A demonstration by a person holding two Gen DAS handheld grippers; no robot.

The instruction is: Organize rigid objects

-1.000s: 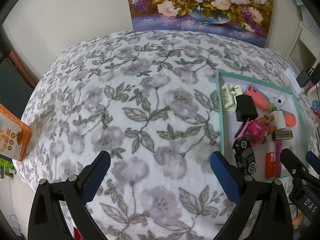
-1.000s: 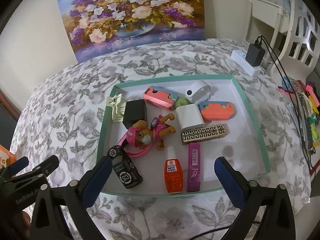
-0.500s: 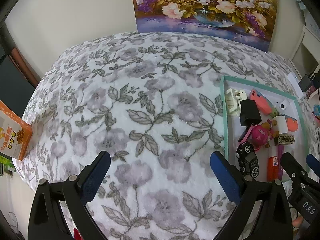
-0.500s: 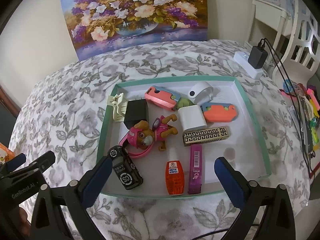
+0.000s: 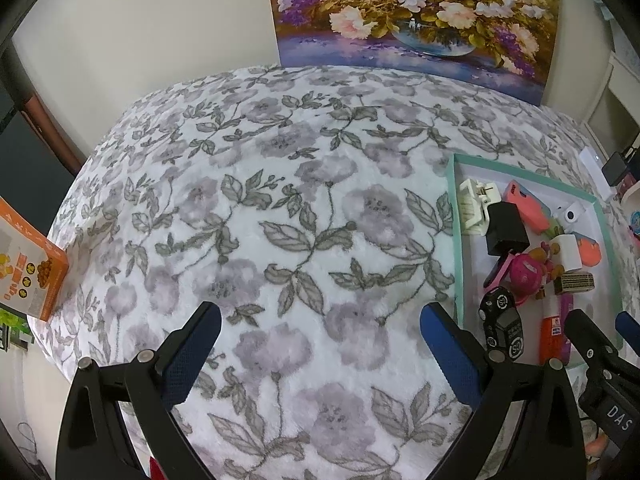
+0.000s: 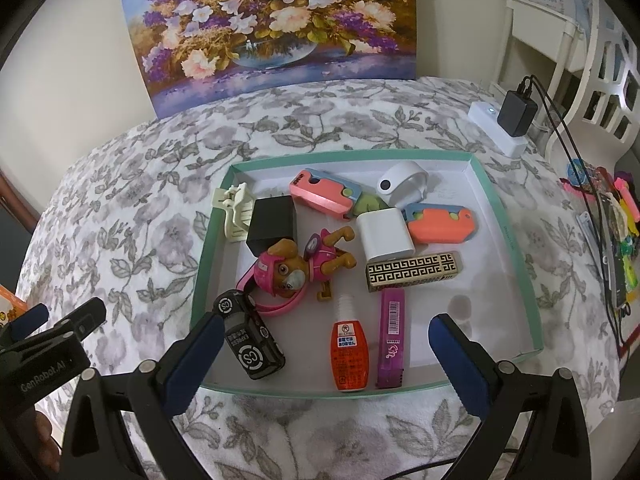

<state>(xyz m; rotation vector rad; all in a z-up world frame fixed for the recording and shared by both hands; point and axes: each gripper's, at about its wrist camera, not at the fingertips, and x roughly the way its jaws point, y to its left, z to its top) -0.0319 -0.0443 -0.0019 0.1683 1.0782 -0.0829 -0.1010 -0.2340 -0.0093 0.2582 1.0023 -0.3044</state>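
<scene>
A teal-rimmed shallow box (image 6: 506, 216) lies on the floral bedspread and holds several small items: a black toy car (image 6: 250, 340), a pink dog figure (image 6: 298, 268), an orange glue bottle (image 6: 348, 350), a purple stick (image 6: 391, 338), a patterned gold box (image 6: 412, 272), white (image 6: 384, 238) and black (image 6: 274, 224) chargers. My right gripper (image 6: 324, 360) is open and empty above the box's near edge. My left gripper (image 5: 320, 352) is open and empty over bare bedspread, left of the box (image 5: 456, 232).
A flower painting (image 6: 272, 20) leans on the wall behind the bed. A white power strip with a black plug (image 6: 508, 120) lies at the far right. Cluttered shelves (image 6: 616, 232) stand right of the bed. An orange carton (image 5: 28, 272) stands at the bed's left edge.
Both grippers have drawn back a little toward the near side, still open. The items in the box have not moved.
</scene>
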